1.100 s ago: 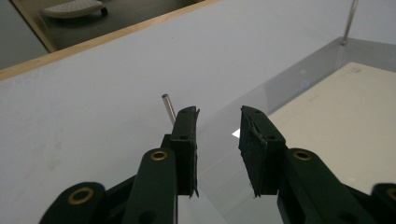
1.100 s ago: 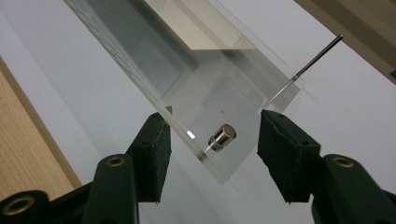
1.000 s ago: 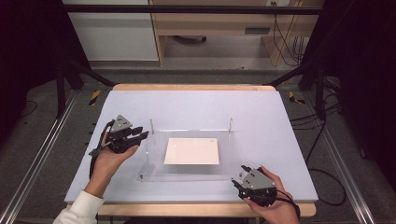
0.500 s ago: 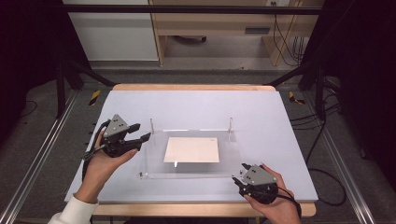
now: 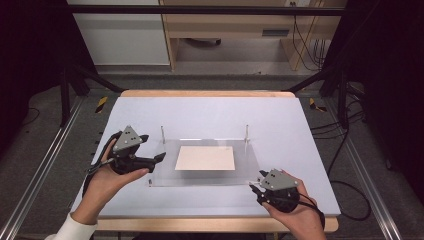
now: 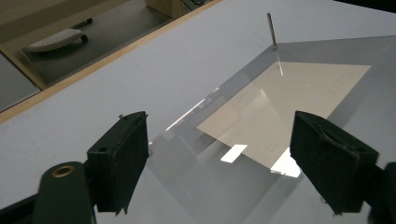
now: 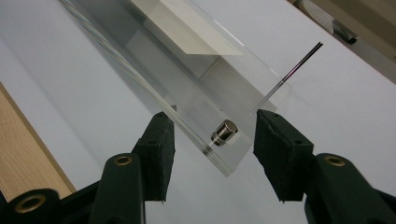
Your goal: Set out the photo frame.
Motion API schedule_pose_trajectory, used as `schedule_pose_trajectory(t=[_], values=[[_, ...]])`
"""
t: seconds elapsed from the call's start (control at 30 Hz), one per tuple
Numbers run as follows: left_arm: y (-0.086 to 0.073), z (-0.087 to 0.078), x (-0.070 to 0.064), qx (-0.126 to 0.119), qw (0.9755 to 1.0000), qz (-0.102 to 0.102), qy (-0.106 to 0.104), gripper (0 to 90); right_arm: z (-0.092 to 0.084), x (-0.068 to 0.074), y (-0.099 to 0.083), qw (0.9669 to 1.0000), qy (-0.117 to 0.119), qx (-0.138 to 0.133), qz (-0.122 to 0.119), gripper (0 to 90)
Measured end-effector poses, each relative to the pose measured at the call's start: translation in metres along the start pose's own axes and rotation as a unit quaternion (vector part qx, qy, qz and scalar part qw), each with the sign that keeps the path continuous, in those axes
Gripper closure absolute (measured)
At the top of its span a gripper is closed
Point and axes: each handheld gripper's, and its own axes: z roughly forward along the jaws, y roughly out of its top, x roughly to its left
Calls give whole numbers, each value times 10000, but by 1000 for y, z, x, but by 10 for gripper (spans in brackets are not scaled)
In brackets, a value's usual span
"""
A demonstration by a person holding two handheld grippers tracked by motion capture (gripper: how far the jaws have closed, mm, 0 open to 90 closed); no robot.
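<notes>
Opening since earlier frame, left tongs (image 5: 159, 158) beside clear plate (image 5: 200, 175).

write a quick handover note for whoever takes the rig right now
Left claw: open, nothing between its jaws, which have just been opening; held by the left edge of the clear acrylic plate.
Right claw: open, jaws either side of the plate's near right corner and its small silver metal cylinder, not pressing on them.
Things: the plate lies flat mid-table on the pale blue table top, a cream rectangular paper sheet at its middle, thin metal pins upright at the far corners.
Done: sheet sits squarely on the plate.
Left: can't tell the next step; the right claw seems set for that corner.
</notes>
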Motion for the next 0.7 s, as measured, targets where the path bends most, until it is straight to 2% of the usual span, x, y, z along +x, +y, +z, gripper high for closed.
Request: schedule_pose_trajectory(t=[0.17, 0.33, 0.53, 0.63, 0.7], values=[[0, -4, -1, -35, 9999, 116, -66, 120, -2, -6, 6, 9999, 45, -49, 126, 495], [2, -13, -6, -95, 9996, 264, -79, 120, -4, -11, 12, 9998, 81, -37, 203, 497], [11, -25, -20, -119, 9980, 601, -122, 162, -5, -15, 18, 9997, 80, -6, 216, 502], [13, -30, -32, -130, 9961, 861, -146, 206, -5, -17, 20, 9997, 91, -24, 230, 503], [14, -33, -41, -74, 9938, 1097, -136, 273, -5, -17, 20, 9997, 91, -14, 245, 503]])
